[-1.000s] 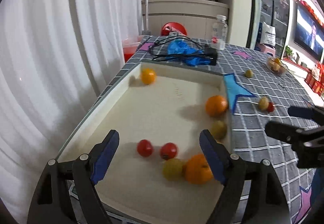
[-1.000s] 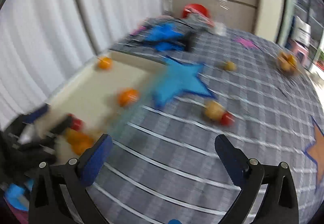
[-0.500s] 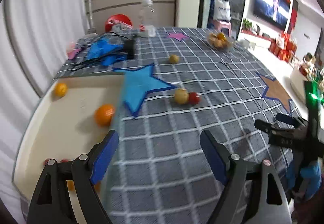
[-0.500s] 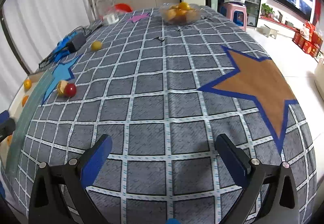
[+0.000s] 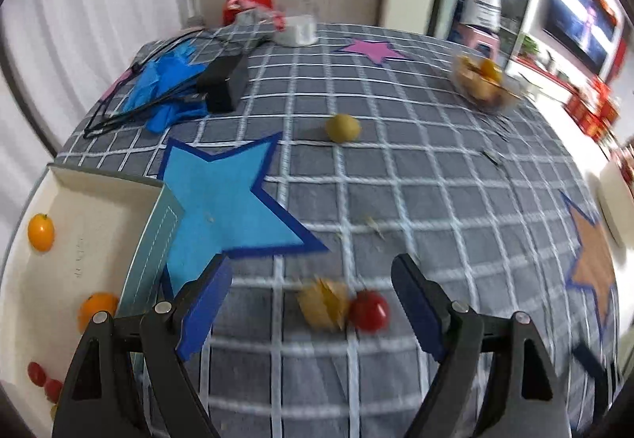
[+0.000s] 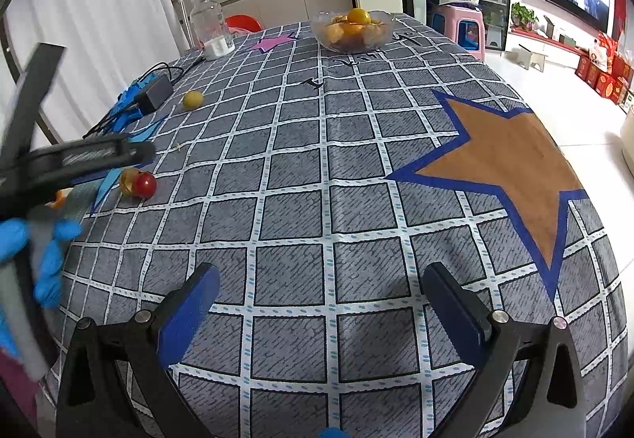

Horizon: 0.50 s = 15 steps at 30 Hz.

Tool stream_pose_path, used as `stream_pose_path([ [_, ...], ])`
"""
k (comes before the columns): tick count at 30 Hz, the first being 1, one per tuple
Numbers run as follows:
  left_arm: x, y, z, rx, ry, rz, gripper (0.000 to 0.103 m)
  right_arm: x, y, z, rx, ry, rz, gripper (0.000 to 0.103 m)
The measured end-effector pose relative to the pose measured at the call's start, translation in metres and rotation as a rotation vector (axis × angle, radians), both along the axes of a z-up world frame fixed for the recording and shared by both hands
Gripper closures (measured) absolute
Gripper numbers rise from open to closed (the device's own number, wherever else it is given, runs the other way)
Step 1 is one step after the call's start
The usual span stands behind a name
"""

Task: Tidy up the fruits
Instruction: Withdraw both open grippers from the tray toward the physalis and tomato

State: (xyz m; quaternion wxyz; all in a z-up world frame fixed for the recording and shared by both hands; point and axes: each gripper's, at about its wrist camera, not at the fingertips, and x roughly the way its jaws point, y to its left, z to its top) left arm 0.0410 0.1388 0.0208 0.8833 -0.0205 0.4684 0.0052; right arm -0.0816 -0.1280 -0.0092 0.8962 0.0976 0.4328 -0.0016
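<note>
My left gripper (image 5: 313, 295) is open and empty, low over the checked tablecloth. A husked golden berry (image 5: 324, 303) and a red cherry tomato (image 5: 368, 310) lie side by side between its fingers. They also show in the right wrist view, berry (image 6: 127, 180) and tomato (image 6: 144, 184). A yellow-green fruit (image 5: 343, 127) lies farther back. The cream tray (image 5: 99, 224) at left holds an orange fruit (image 5: 97, 309), a small yellow-orange fruit (image 5: 41, 232) and red tomatoes (image 5: 43, 382). My right gripper (image 6: 321, 303) is open and empty over bare cloth.
A glass bowl of fruit (image 6: 350, 29) stands at the far end. A plastic bottle (image 5: 296, 12), a black power adapter (image 5: 224, 81) with cables and blue gloves (image 5: 162, 89) lie at the far left. The table edge (image 6: 594, 160) drops off at right.
My left gripper swung right from over the tray onto the cloth and closed in on the berry and tomato. My right gripper turned right, then held near the table's front edge.
</note>
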Motion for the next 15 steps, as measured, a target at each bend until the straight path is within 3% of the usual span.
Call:
stream_pose_path([
  [3, 0.009, 0.008, -0.015, -0.037, 0.059, 0.028, 0.023, 0.000, -0.001, 0.000, 0.009, -0.004, 0.000, 0.000],
  [4, 0.007, 0.005, -0.014, -0.010, 0.032, 0.024, 0.025, 0.000, -0.002, 0.001, 0.012, -0.005, 0.000, 0.000],
  [15, -0.064, -0.034, -0.016, 0.016, 0.001, -0.170, 0.026, 0.001, -0.003, 0.002, 0.020, -0.008, 0.000, 0.000],
])
